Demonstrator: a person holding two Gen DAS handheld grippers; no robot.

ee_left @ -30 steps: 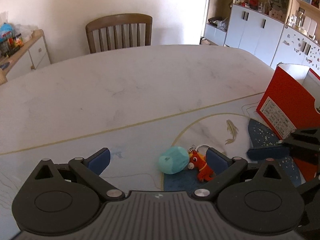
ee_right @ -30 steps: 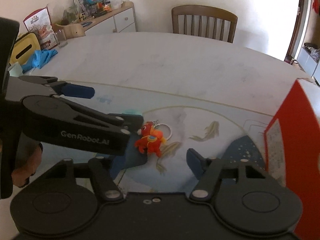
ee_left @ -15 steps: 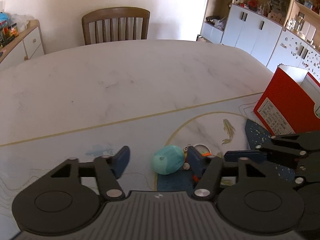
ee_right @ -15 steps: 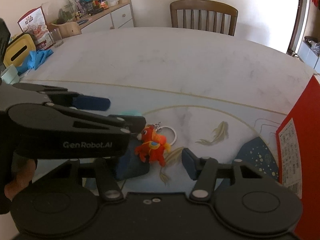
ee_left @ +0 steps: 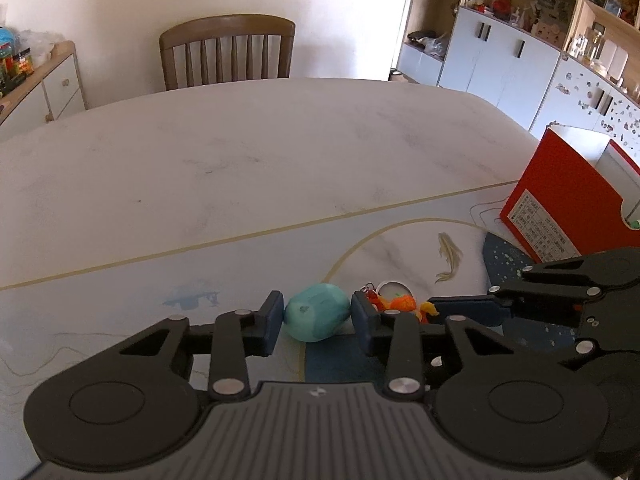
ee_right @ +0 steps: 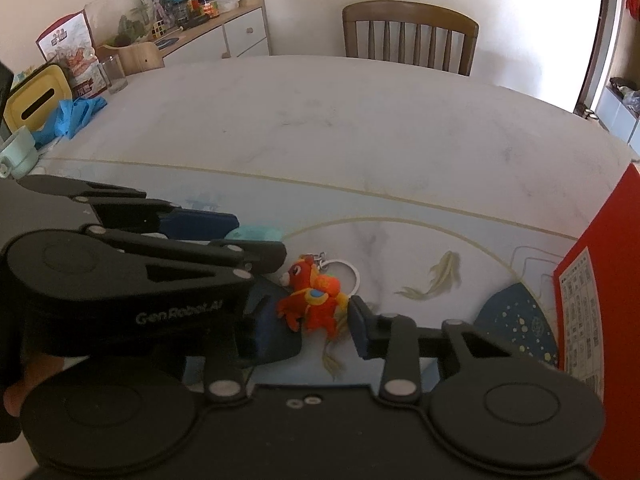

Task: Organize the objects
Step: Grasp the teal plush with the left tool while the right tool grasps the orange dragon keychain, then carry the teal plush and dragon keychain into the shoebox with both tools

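Observation:
A teal soft toy (ee_left: 316,312) lies on the printed table mat (ee_left: 400,248), with my left gripper (ee_left: 318,322) around it. Its jaws are closing, and both blue pads (ee_left: 273,322) touch the toy's sides. Just to its right lies an orange-red plush keychain (ee_right: 312,304) with a metal ring (ee_right: 346,272). My right gripper (ee_right: 312,320) is closing on it, its pads (ee_right: 358,330) tight against the plush. The left gripper's body (ee_right: 132,276) covers the right gripper's left finger and most of the teal toy (ee_right: 256,233). An open red box (ee_left: 560,200) stands at the right.
A wooden chair (ee_left: 228,52) stands at the table's far side. At the table's left edge are blue gloves (ee_right: 76,114), a yellow box (ee_right: 34,104) and a glass (ee_right: 112,74). White cabinets (ee_left: 520,60) line the right wall. The marble tabletop (ee_left: 240,152) stretches behind the mat.
Both grippers' jaws have narrowed from wide apart: the left onto the teal toy, the right onto the orange plush. Neither toy has moved on the mat.

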